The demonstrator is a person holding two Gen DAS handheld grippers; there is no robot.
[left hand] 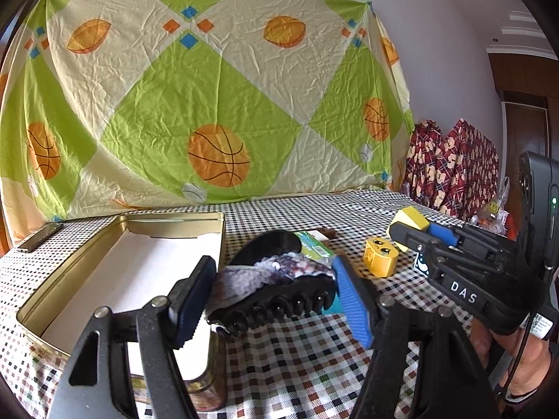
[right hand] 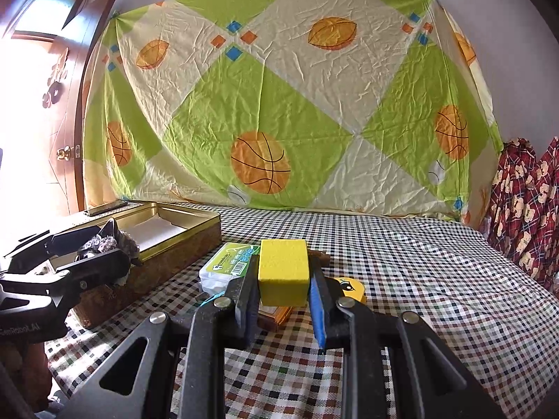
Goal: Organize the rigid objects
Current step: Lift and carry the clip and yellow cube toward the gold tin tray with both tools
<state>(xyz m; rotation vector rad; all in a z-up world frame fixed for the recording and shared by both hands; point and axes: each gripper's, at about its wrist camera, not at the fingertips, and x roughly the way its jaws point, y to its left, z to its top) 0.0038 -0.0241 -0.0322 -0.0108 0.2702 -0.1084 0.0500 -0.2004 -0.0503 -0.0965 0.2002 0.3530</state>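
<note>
Gold tin rim point(left hand: 223, 225) beside left tongs point(left hand: 269, 300)

The open tin box point(left hand: 115, 262) has bare white floor across most of its inside, and nothing bars the way in over its gold rim. Right of it the counter point(right hand: 419, 262) is crowded: a green-labelled plastic case point(right hand: 227, 265), a yellow sharpener point(left hand: 380, 256) and a brown bar point(left hand: 323, 234) lie close together. Farther right the checked cloth lies bare, as far as the red patterned fabric point(right hand: 524, 202).

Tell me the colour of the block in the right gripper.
Yellow block; clearest in the right wrist view.
</note>
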